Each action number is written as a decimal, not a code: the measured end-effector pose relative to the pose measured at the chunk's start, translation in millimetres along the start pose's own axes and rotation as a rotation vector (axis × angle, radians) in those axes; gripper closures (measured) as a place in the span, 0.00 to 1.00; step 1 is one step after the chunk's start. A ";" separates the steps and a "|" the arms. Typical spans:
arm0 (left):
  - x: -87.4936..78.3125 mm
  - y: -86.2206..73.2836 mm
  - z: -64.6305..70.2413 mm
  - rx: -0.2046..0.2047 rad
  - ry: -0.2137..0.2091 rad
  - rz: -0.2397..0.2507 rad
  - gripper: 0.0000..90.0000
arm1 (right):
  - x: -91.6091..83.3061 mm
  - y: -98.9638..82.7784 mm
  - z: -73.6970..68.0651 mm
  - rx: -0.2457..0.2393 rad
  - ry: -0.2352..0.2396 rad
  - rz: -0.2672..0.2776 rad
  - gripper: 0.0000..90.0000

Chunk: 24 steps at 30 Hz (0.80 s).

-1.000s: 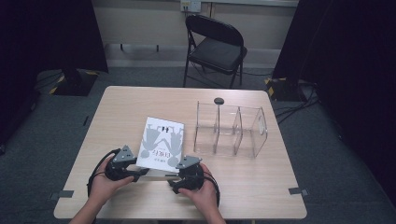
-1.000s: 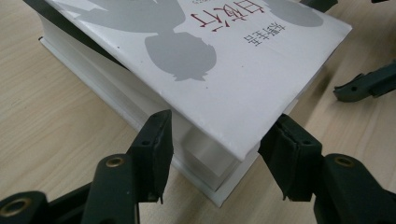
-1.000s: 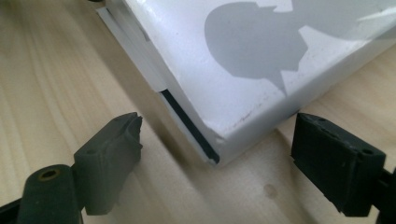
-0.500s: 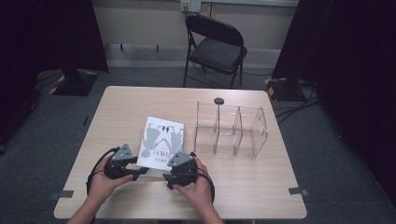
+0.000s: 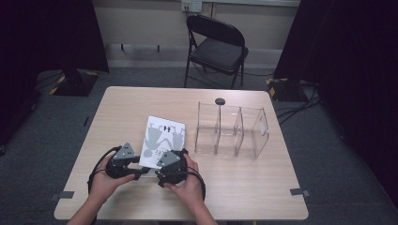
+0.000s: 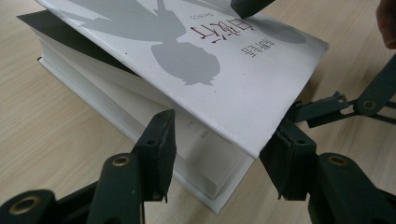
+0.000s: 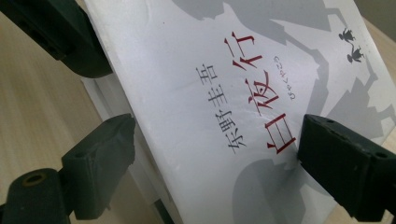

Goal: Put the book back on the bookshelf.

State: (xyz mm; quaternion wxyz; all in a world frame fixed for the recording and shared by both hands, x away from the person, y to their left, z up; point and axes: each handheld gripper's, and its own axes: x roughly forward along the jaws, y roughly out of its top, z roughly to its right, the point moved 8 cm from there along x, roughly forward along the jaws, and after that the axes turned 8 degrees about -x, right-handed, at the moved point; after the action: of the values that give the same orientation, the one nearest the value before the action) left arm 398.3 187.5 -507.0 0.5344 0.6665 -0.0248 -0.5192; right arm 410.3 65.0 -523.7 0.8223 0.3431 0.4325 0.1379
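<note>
We are seeing the left tongs standing apart, their jaws straddling the near corner of the book, one at the page edge, one just off the lifted cover's corner; nothing is clamped. The right tongs are also standing apart, one jaw over the cover, the other beside the page block, gripping nothing that we can make out. In the high view both tongs, left and right, are sitting at the book's near end, each in a hand.

The book is lying flat on the counter, its long axis running from the tongs toward the far edge, leaning slightly right. Its cover is smooth, matte white with grey silhouettes and red and grey characters; the thick page block is showing cream-white, and the cover is tilting up off it.

Right of the book, a clear plastic divider rack is standing, hard-edged and glossy. Beyond the rack, a small dark round object is resting. The counter is pale wood-grain laminate.
</note>
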 end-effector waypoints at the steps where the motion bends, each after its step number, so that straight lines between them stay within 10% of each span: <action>1: -0.1 -0.1 0.1 -0.002 0.003 -0.006 0.53 | 0.7 0.6 -0.1 -0.005 -0.004 0.002 0.11; 18: 4.5 -2.1 1.4 0.004 -0.009 0.022 0.52 | -4.4 7.5 1.6 -0.095 -0.057 -0.012 0.38; 24: 12.5 -11.2 0.5 0.046 0.005 0.008 0.32 | -9.5 12.8 5.0 -0.129 -0.076 -0.032 0.51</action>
State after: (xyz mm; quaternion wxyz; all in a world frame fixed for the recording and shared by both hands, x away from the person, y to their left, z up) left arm 397.8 184.6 -523.5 0.5209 0.6800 -0.0378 -0.5147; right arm 409.6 67.1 -507.2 0.8607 0.2873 0.3965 0.1392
